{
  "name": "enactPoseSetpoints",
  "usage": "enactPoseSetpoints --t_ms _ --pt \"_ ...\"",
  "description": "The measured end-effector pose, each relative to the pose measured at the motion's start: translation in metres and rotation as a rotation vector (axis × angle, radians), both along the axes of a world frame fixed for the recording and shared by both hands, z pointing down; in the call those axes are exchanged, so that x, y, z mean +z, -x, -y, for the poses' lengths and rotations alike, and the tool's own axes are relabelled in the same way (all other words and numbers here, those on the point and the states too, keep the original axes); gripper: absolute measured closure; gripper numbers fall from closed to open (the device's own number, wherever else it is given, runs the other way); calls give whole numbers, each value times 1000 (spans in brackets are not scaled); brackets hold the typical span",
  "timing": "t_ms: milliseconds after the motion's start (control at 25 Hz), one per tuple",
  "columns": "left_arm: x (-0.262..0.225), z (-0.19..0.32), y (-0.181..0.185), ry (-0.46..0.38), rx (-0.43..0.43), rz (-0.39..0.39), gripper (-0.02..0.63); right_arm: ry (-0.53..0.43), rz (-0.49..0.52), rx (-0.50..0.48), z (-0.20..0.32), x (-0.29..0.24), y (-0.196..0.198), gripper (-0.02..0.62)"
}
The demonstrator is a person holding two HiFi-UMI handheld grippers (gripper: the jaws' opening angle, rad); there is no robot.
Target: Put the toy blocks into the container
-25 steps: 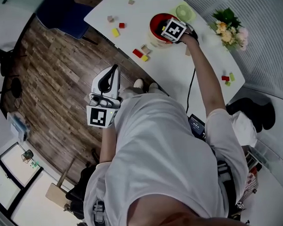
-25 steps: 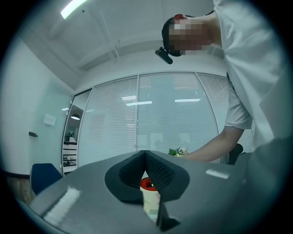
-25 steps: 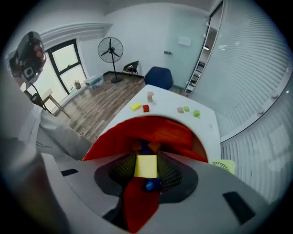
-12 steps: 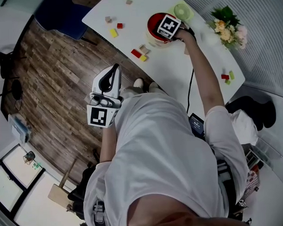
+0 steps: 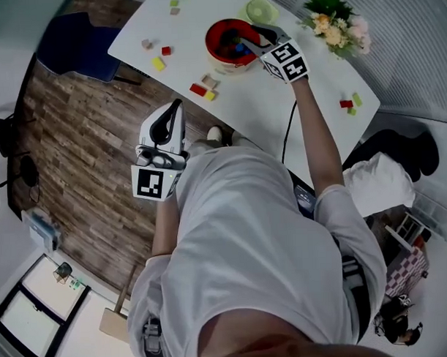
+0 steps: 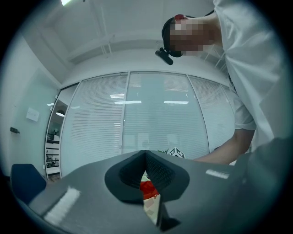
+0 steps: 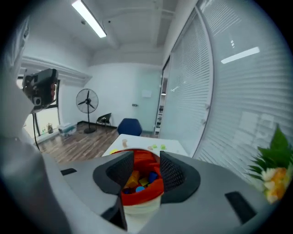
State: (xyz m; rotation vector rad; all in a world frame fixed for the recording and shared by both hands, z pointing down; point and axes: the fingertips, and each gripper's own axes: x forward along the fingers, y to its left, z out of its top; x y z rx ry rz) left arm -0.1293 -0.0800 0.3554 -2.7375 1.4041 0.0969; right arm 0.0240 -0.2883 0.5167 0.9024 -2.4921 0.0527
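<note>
The red container (image 5: pixel 230 43) stands on the white table (image 5: pixel 279 99) with several coloured blocks (image 7: pixel 137 179) inside it. My right gripper (image 5: pixel 256 37) hovers at the container's right rim, pointing over it. Its jaws stand apart and are closing, with nothing between them. Loose blocks lie on the table: a red one (image 5: pixel 198 88) and a yellow one (image 5: pixel 210 95) near the front edge, others (image 5: pixel 159 63) farther left, and a red and green pair (image 5: pixel 350 101) at the right. My left gripper (image 5: pixel 174 110) hangs off the table over the floor, shut and empty.
A green lid (image 5: pixel 260 9) lies behind the container. A bunch of flowers (image 5: pixel 334 25) stands at the table's far right. A blue chair (image 5: pixel 76 44) sits left of the table on the wooden floor. A black cable (image 5: pixel 288 131) runs across the table's near edge.
My right gripper has drawn back from above the container to its right rim. The left gripper has stayed where it was.
</note>
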Motion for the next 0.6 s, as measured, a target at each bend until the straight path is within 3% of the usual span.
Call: enactPoseSetpoints --t_ms 120,240,440,600 --pt "-1 5 -12 4 40 2 618 -82 96 117 -14 -12 -34 411" --pt "0 9 -23 6 79 10 618 -84 151 256 -30 -3 -70 382" --pt "3 12 -36 13 124 20 618 55 181 514 -54 57 -121 312" --pt "5 11 -37 19 128 27 618 209 137 686 -66 125 -145 271"
